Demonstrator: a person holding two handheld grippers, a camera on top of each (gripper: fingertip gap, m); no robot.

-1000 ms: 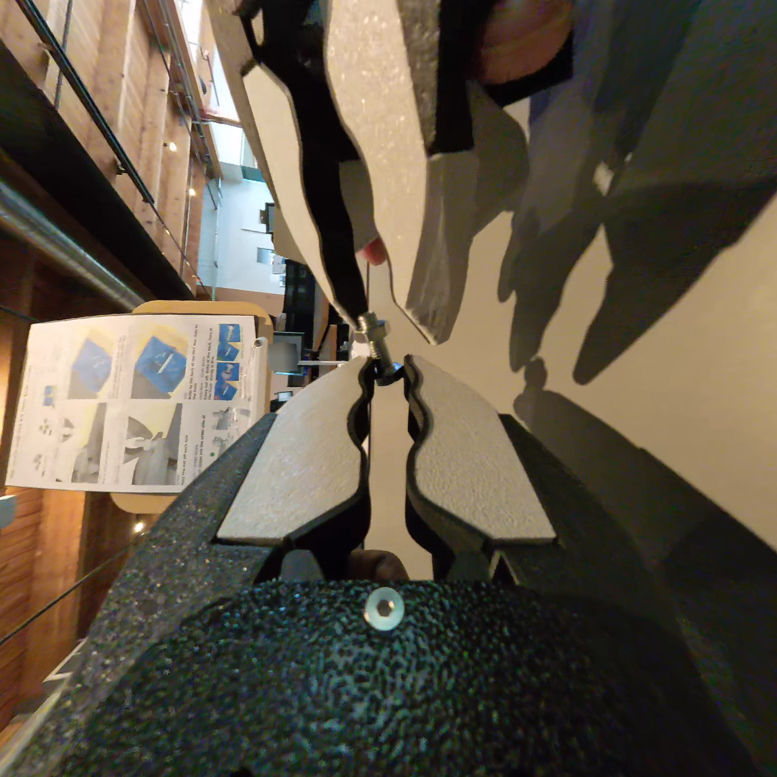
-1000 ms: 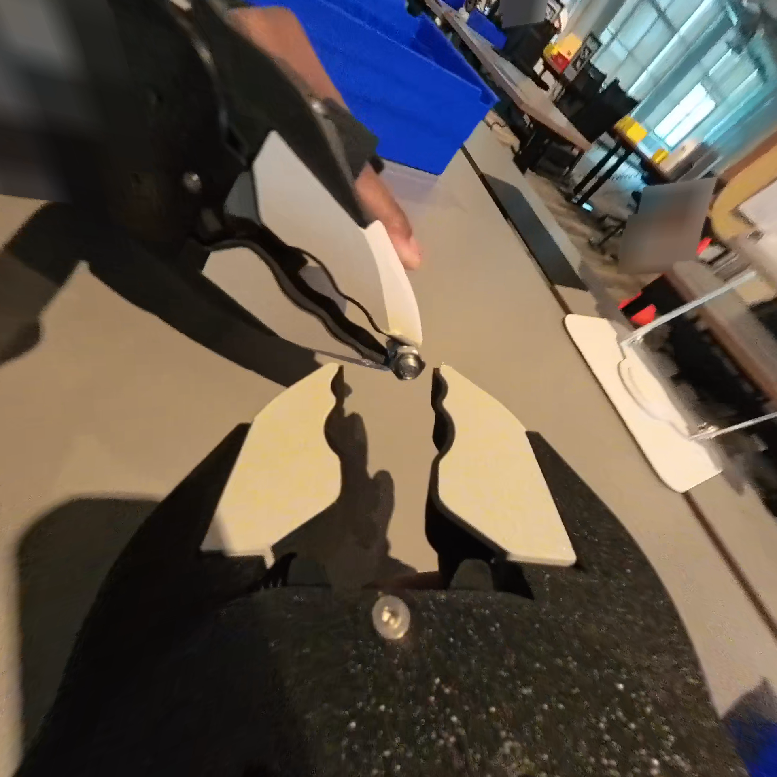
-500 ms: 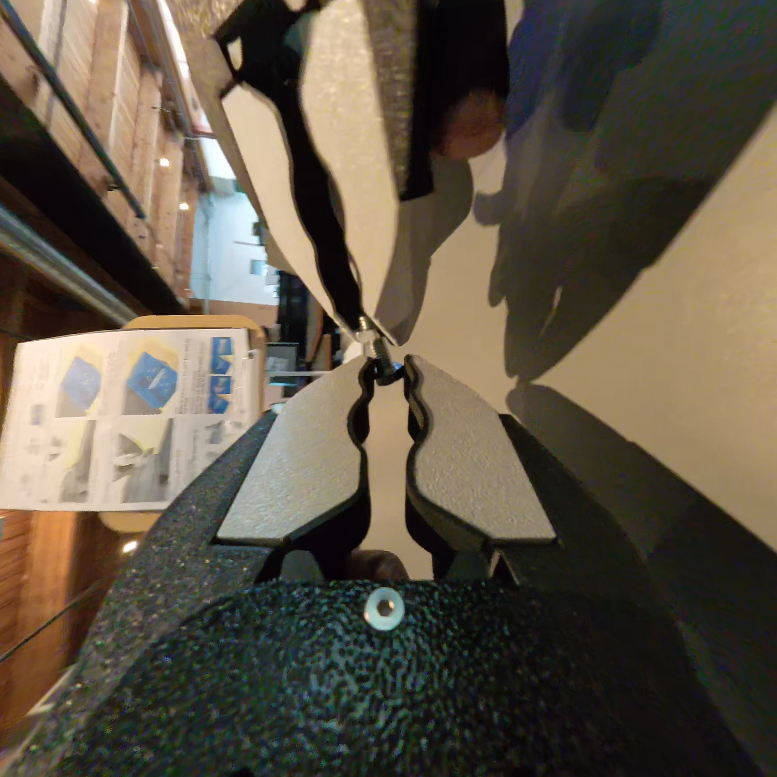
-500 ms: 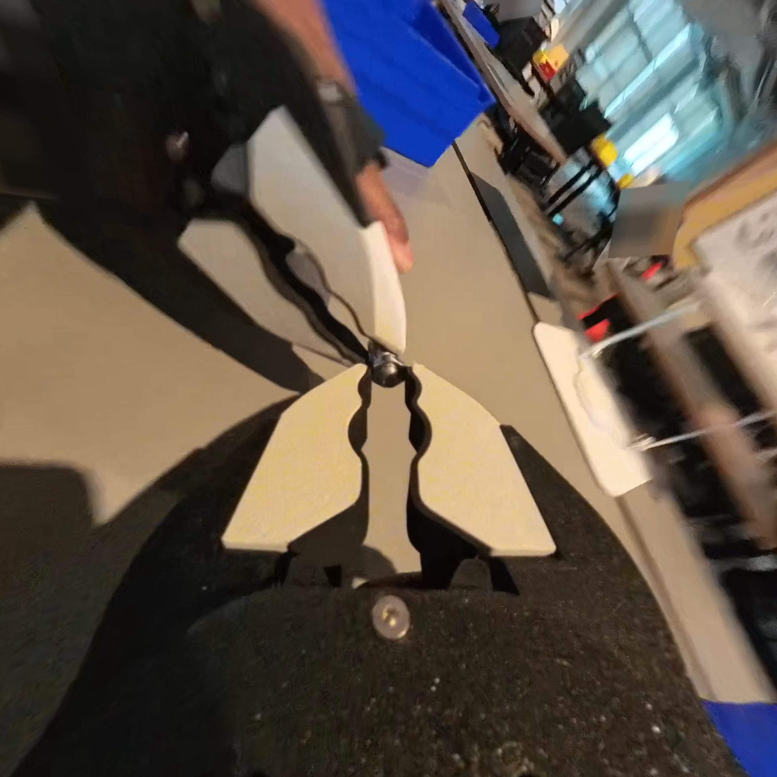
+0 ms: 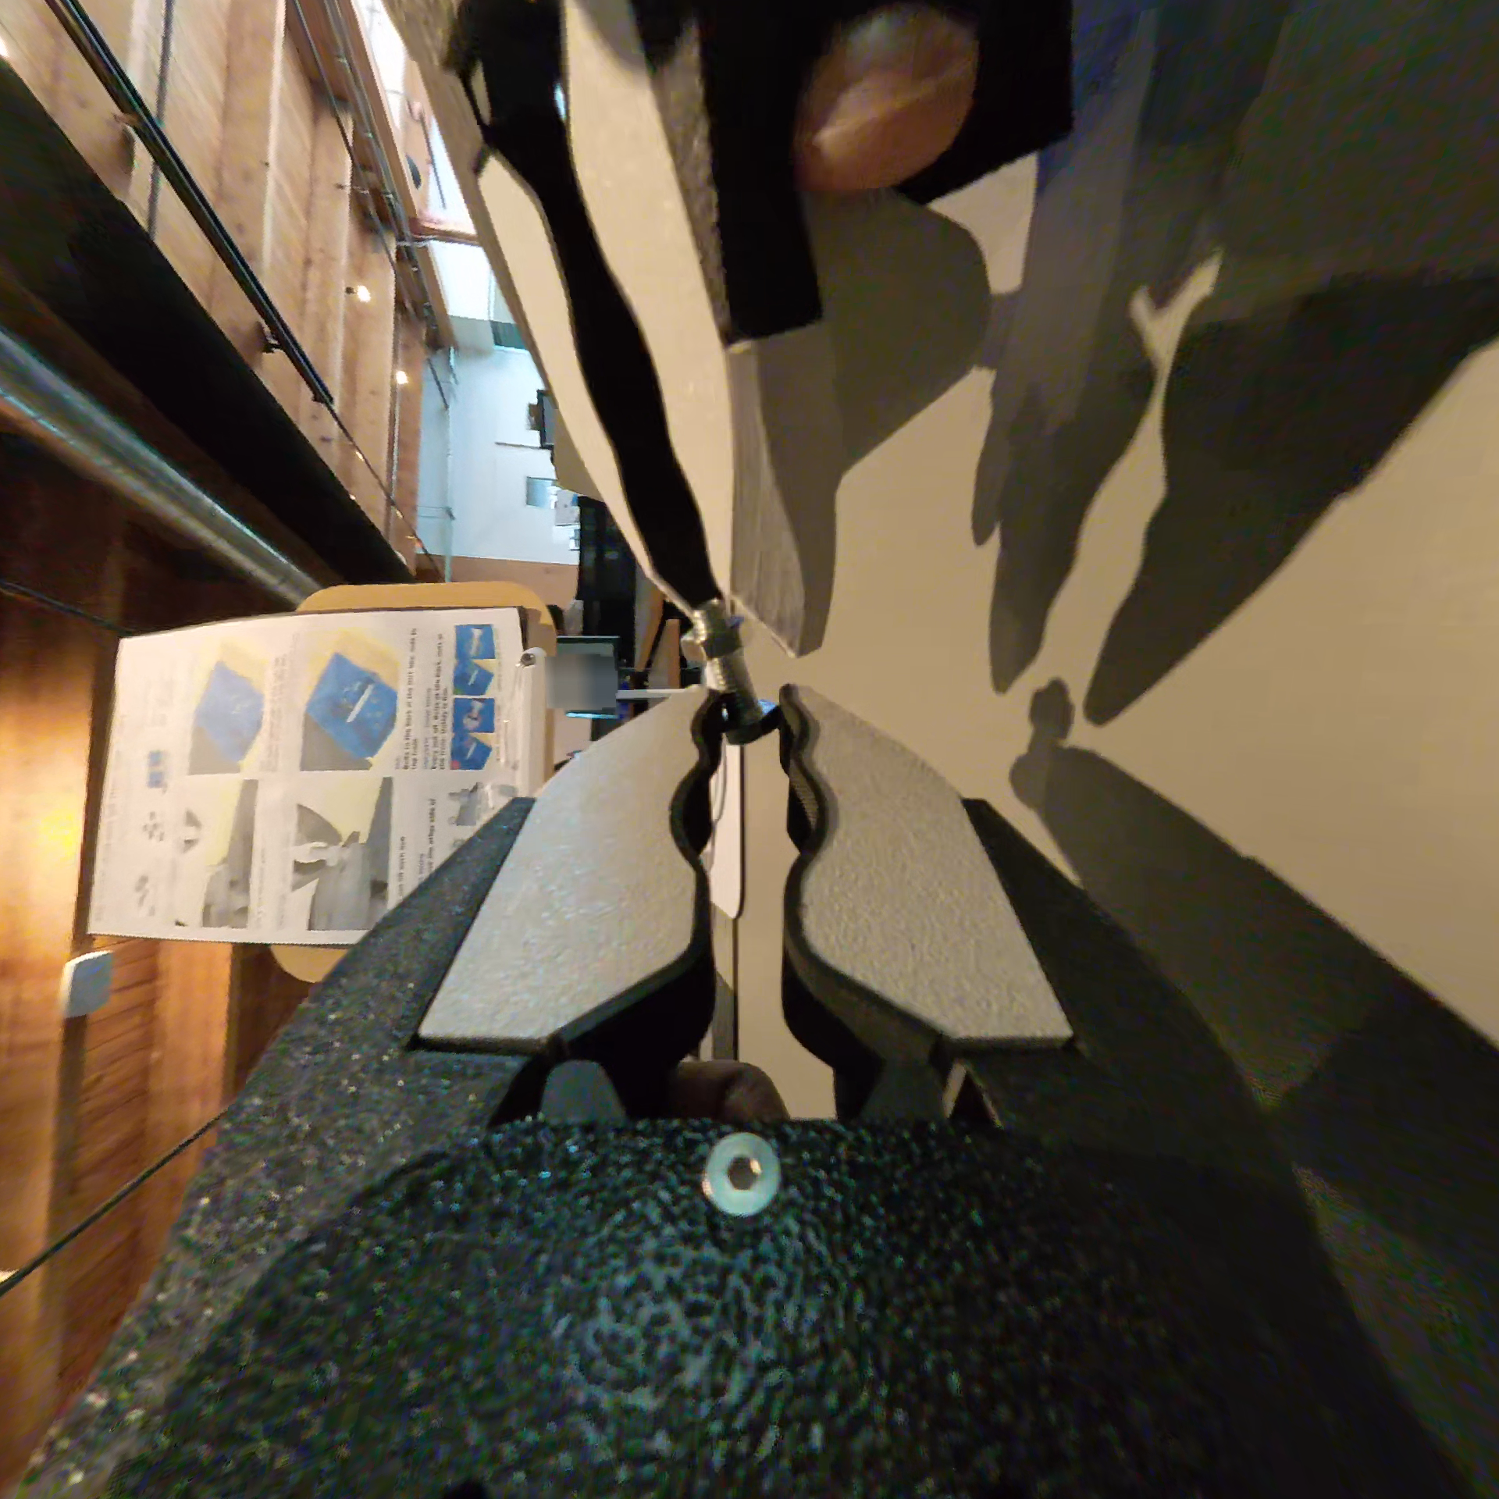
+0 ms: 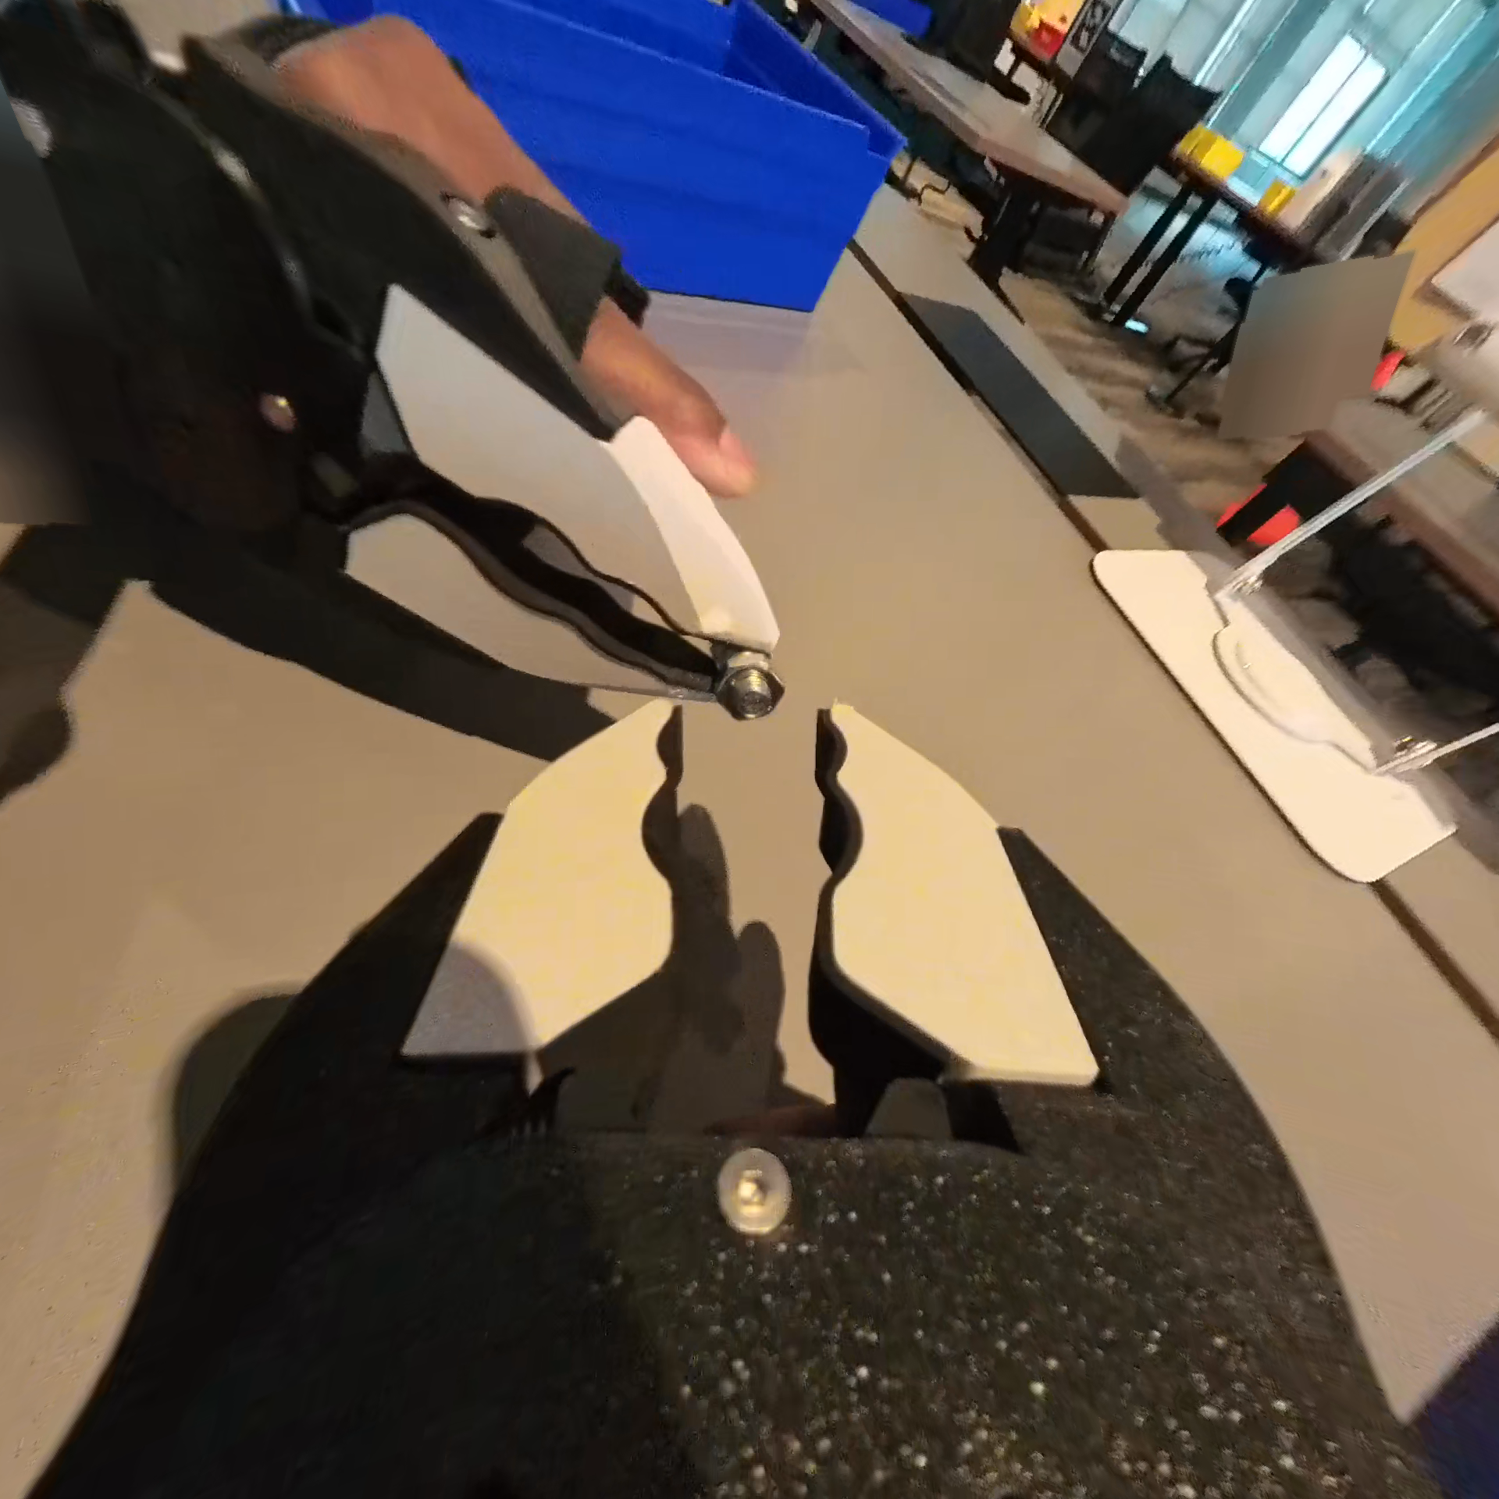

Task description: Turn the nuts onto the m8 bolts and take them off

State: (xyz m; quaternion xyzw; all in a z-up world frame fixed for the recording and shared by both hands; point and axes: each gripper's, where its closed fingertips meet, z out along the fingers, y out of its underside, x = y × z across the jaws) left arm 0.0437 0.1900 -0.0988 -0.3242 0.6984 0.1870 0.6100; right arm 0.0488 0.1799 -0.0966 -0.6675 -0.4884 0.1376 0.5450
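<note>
Bolt [image 5: 730, 681] is pinched by its head end in the left gripper [image 5: 742, 706], whose jaws are closed on it, so the threaded shank juts out clear of the table [image 6: 892, 568]. Held in the air that way, the nut [image 6: 750, 689] on the shank faces the right gripper [image 6: 753, 710] and nothing blocks a turn. The right jaws stand apart, their tips just short of the nut on either side and not clamping it; I judge this a pause between twists, with the jaws freed to take a new bite.

Left wrist view gives the side-on look: thread showing between nut and head, so the nut is only part way along. Whether it is going on or coming off cannot be told. It also shows a printed sheet [image 5: 308, 779] propped behind.

Right wrist view looks down the bolt's axis, showing the hexagon with the shank end at its centre and the gap at each fingertip. Only there do the blue bins [image 6: 689, 162], a white base [image 6: 1265, 730] and the hand [image 6: 649, 389] on the left gripper appear
</note>
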